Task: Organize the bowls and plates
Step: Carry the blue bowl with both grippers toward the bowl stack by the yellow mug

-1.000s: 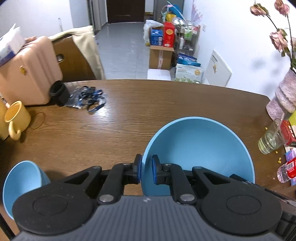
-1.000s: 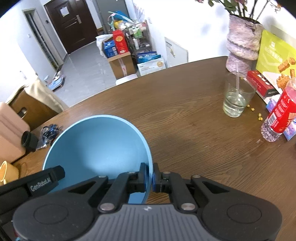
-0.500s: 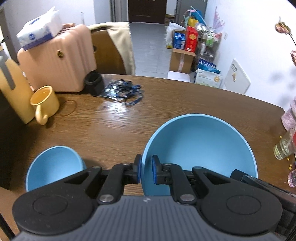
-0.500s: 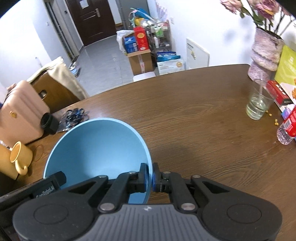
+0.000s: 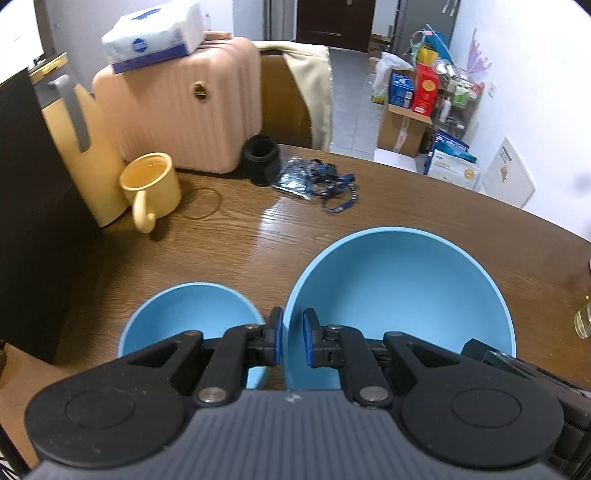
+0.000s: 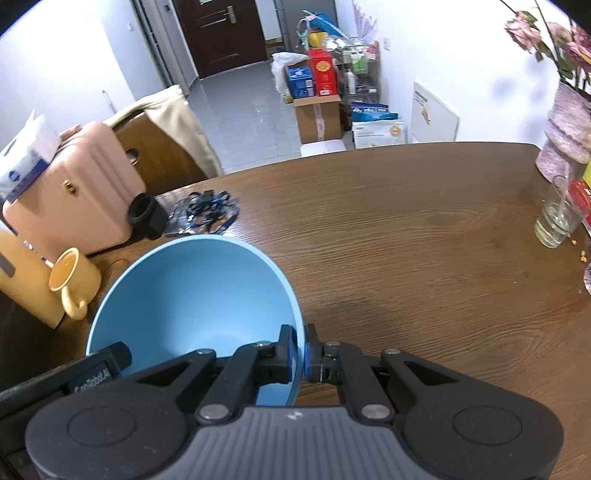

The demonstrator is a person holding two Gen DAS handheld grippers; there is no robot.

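Both pairs of fingers are clenched on one big bowl [image 5: 400,295]: my left gripper [image 5: 292,341] pinches its left rim, one pad [image 5: 276,334] outside and the other inside, while my right gripper [image 6: 300,350] pinches the opposite rim the same way. I am carrying the bowl between the two tools, tipped toward the cameras, above the table [image 6: 406,229].

Going down in size from there: the table is a dark wood-grain top with a curved far edge. At its far left stands a pink suitcase [image 5: 177,110] with a tissue pack [image 5: 153,35] lying on top. A yellow jug [image 5: 88,155] with a grey handle stands left of the suitcase. Just below and left of my big bowl, a small bowl [image 5: 188,317] of the same blue sits on the table, partly hidden by my left gripper. A vase [image 6: 567,136] with dried flowers stands at the far right. A yellow mug [image 5: 151,184] sits beside the jug, handle toward me. A glass [image 6: 554,218] holding a little liquid stands near the vase. A black cylinder [image 5: 261,158] stands in front of the suitcase, with a blue lanyard tangle [image 5: 321,181] beside it.
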